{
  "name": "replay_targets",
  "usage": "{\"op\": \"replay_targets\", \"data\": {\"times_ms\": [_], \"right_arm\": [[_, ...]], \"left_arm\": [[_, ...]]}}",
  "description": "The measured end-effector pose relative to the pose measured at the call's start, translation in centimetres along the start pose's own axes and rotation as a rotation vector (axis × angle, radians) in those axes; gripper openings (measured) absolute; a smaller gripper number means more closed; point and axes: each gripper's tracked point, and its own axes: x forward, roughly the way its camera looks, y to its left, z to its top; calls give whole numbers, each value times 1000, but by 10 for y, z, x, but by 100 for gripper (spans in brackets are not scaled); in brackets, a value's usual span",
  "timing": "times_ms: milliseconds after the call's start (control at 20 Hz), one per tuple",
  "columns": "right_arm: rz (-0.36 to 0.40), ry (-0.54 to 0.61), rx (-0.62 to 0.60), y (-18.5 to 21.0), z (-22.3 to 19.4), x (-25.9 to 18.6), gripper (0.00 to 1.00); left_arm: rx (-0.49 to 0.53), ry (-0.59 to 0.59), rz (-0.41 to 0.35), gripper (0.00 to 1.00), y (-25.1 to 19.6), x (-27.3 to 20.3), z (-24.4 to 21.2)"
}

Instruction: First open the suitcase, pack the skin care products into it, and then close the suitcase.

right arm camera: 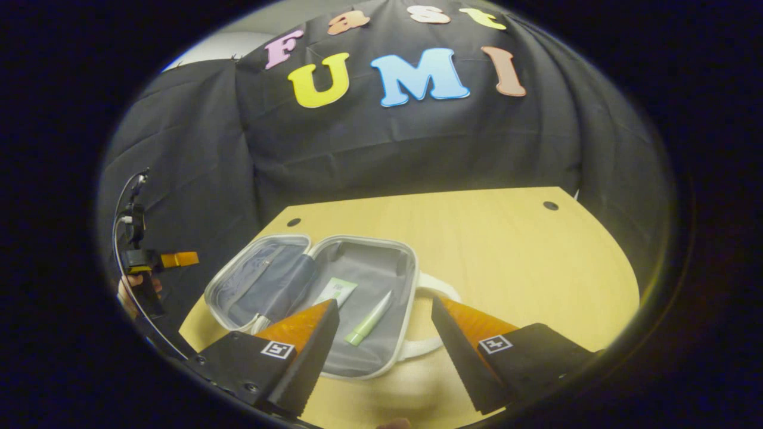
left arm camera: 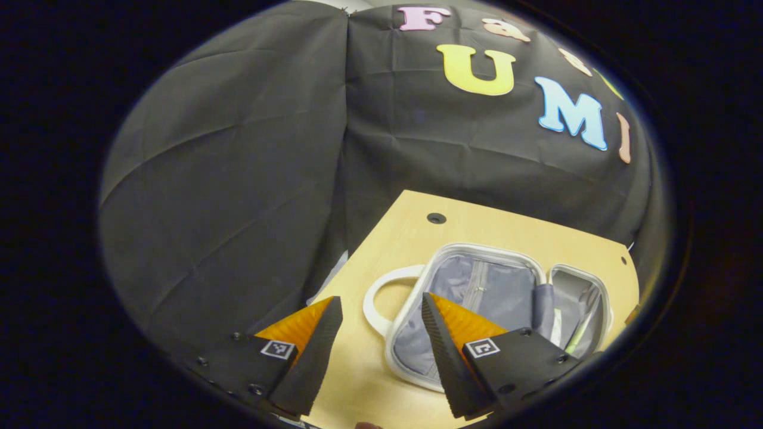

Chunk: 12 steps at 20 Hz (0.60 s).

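In the right gripper view, the right gripper (right arm camera: pixel 384 345) hovers with fingers spread wide, holding nothing, above the near edge of the wooden worktop (right arm camera: pixel 524 256). Just beyond lies the suitcase (right arm camera: pixel 334 247), open flat, with a green tube (right arm camera: pixel 369 319) and a pale packet (right arm camera: pixel 337 291) in its right half. In the left gripper view, the left gripper (left arm camera: pixel 381 342) also has its fingers spread and empty.

Left tool (left arm camera: pixel 381 322) fingers spread, holding nothing. Right tool (right arm camera: pixel 384 325) likewise, level, nothing between.
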Motion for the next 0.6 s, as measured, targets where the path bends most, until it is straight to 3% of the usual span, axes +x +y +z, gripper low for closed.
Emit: {"op": "replay_targets", "data": {"times_ms": [250, 600], "right_arm": [[-91, 15, 25, -33, -7, -18, 96], [-157, 38, 35, -52, -12, -37, 96]], "left_arm": [[-86, 94, -42, 88, 27, 50, -6], [-251, 264, -99, 89, 43, 108, -46]]}}
